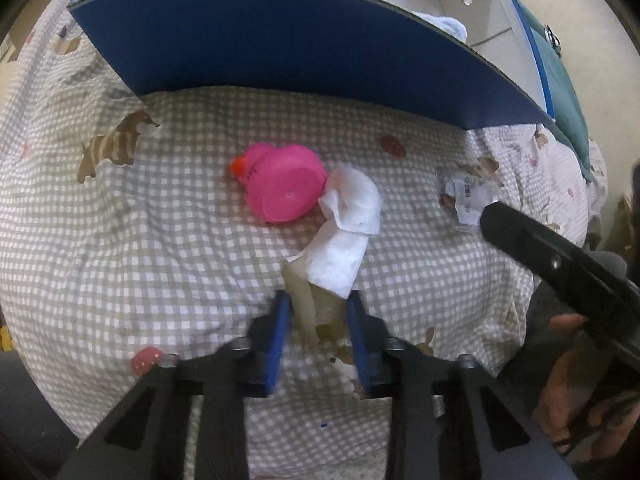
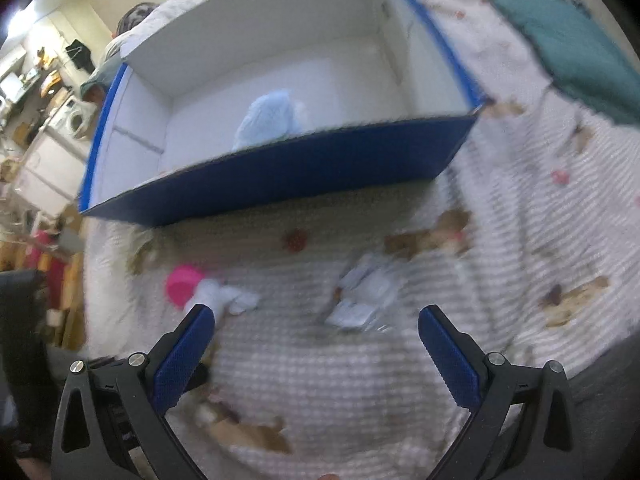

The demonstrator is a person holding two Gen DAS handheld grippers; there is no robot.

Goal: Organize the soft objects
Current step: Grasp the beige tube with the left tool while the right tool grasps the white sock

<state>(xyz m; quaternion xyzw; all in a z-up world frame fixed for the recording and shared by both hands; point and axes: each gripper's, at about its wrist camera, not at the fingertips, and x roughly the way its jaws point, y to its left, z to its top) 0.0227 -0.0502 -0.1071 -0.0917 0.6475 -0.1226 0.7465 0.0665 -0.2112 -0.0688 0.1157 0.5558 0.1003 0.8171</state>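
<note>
A pink rubber duck [image 1: 282, 184] lies on its side on the checked bedsheet [image 1: 160, 240], touching a white and beige cloth [image 1: 344, 236]. My left gripper [image 1: 320, 308] has its blue fingers on either side of the cloth's beige near end, narrowly apart. A crumpled clear plastic wrapper [image 1: 466, 196] lies to the right. My right gripper [image 2: 316, 344] is wide open and empty above the sheet, just short of the wrapper [image 2: 364, 292]. The duck [image 2: 182, 282] and cloth [image 2: 228, 298] show at its left. A blue box [image 2: 280, 168] with a white inside holds a light blue soft item [image 2: 268, 118].
The box's blue front wall [image 1: 280, 48] stands just behind the duck. A teal cushion [image 2: 580, 52] lies at the far right of the bed. The right gripper's black arm [image 1: 560, 264] reaches in from the right in the left wrist view. Room furniture shows at the left.
</note>
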